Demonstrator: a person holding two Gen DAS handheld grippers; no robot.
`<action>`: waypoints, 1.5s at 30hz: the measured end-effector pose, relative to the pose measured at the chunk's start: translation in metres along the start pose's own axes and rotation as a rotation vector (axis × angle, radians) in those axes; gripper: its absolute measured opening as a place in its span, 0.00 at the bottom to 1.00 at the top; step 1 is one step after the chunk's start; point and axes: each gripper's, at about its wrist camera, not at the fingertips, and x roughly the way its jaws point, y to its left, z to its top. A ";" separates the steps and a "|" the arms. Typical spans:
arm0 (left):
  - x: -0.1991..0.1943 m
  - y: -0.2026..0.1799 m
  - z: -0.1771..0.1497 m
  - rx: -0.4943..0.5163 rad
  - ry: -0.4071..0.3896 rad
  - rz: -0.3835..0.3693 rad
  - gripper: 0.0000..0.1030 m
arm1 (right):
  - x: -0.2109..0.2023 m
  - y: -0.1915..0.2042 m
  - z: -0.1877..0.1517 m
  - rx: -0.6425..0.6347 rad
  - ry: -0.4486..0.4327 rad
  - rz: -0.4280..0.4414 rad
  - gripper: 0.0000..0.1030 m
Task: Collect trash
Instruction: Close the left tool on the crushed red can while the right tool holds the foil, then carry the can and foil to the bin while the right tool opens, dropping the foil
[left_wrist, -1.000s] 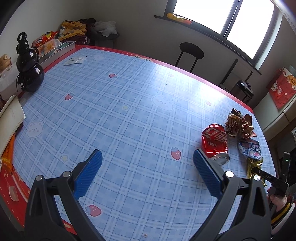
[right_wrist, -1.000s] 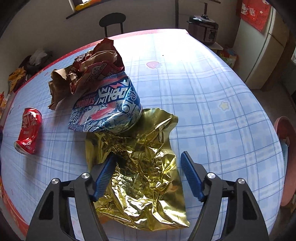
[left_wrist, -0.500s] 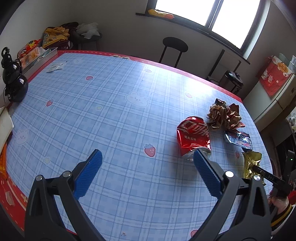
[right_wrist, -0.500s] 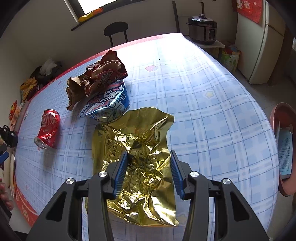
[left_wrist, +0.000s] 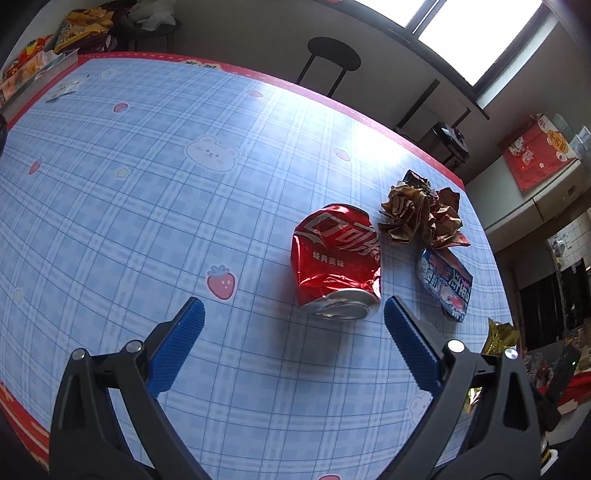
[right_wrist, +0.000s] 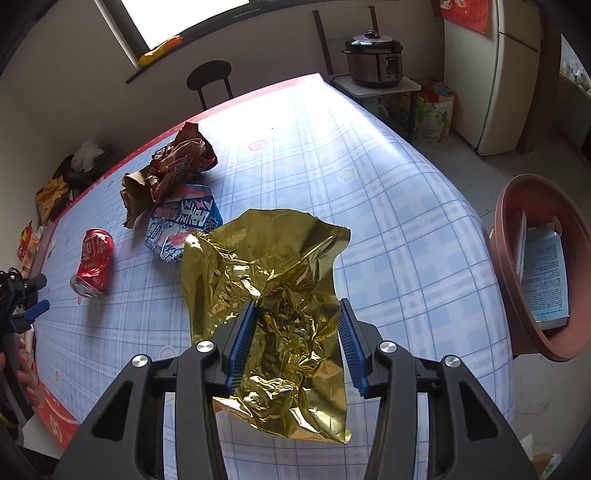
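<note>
Surface: a table (left_wrist: 155, 206) under a blue checked cloth with strawberry and bear prints, window light across its far side.
Left gripper (left_wrist: 291, 314): jaws spread wide, holding nothing, low over the cloth just short of the crushed red can (left_wrist: 336, 258).
Can: lying on its side, silver end toward the left gripper.
Right gripper (right_wrist: 295, 310): pads pinching the crumpled gold foil wrapper (right_wrist: 266, 266), which looks lifted.
Nearby: blue snack packet (right_wrist: 181, 225), brown crumpled wrapper (right_wrist: 166, 170).
Table edge: a brown bin (right_wrist: 517, 266) holding paper.

Crushed red can (left_wrist: 338, 258): white Chinese script logo, small line "经典美味" beneath. Blue-white wrapper (left_wrist: 447, 284), right of can: lettering illegible.
</note>
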 end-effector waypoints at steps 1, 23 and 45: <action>0.006 0.002 0.005 -0.029 0.007 -0.026 0.86 | -0.001 -0.002 -0.001 0.002 0.000 -0.003 0.44; 0.088 -0.031 0.018 -0.018 0.117 -0.051 0.72 | -0.008 -0.010 -0.009 0.003 0.001 -0.041 0.44; 0.047 -0.033 0.012 0.061 0.050 -0.065 0.16 | -0.025 -0.009 -0.009 -0.005 -0.045 -0.018 0.44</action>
